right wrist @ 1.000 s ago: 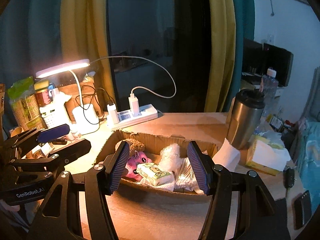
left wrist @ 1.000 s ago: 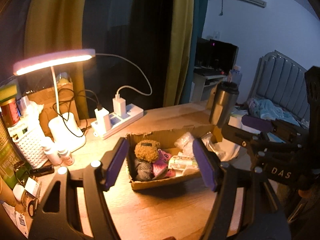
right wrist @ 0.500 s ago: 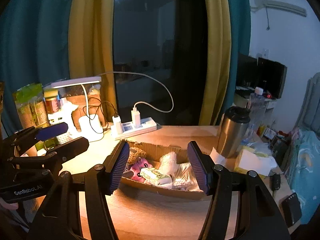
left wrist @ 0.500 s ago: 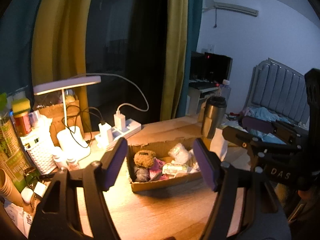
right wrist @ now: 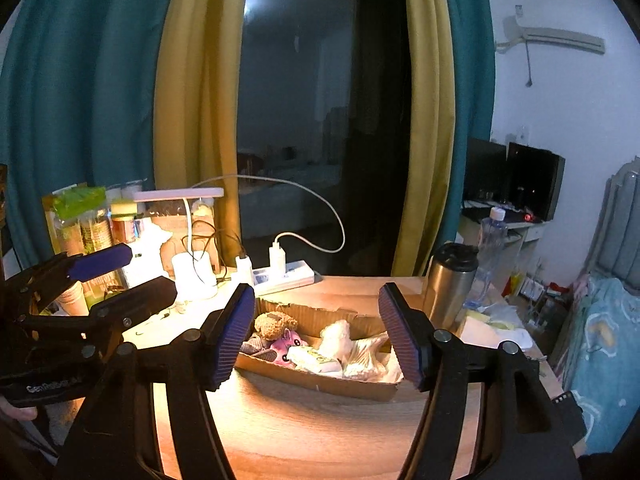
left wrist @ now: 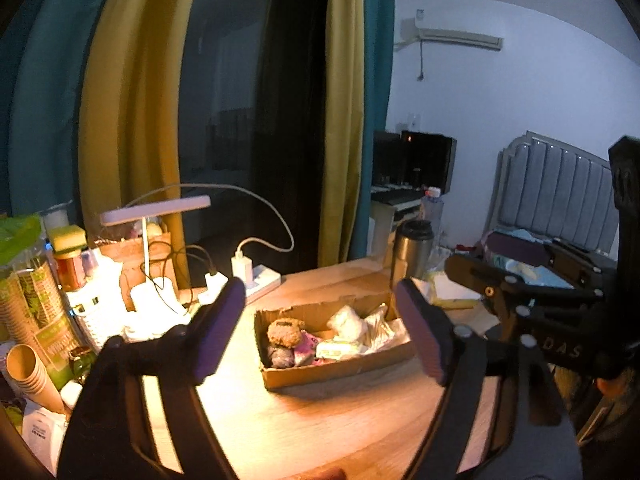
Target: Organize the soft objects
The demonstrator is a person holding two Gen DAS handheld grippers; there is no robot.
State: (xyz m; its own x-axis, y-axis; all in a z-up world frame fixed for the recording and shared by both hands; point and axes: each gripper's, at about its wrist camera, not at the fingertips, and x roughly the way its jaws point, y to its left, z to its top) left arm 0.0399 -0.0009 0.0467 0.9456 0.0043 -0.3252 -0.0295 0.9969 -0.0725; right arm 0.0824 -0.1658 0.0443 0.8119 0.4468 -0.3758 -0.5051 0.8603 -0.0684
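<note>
Hovering above the near edge of the wooden tabletop (right wrist: 304, 432), side by side, both grippers pointed toward the far edge. Left gripper (left wrist: 320, 332) with jaws opening, nothing between the purple pads, nothing held; seen from the right wrist as a black frame at the left, purple pad uppermost. Right gripper (right wrist: 318, 334) likewise with jaws opening, gap between its ribbed pads empty, no contact with anything; seen from the left wrist as a black frame at the right.

Sitting near the middle of the tabletop, well clear of both sets of fingertips: a shallow cardboard box (right wrist: 320, 384) with a torn rim. Packed inside, at its left end, a brown plush bear (right wrist: 276, 325) resting over a grey knitted item (left wrist: 282, 356), with a pink plush toy (right wrist: 285, 345) just beside them. Further right in the box, a small green-and-white packet (right wrist: 316, 360), a white fluffy lump (right wrist: 335, 334) and clear plastic bags (right wrist: 368, 358) filling the right end.

Standing along the far left edge: a lit desk lamp (right wrist: 180, 196), white base glowing, and a white power strip (right wrist: 280, 276) with chargers plugged in. Crowding the left corner: jars, paper cups (left wrist: 28, 376) and a white basket. Standing upright by the right end of the box, toward the right edge: a steel tumbler (right wrist: 450, 280) with a black lid, tissues just beyond it.
</note>
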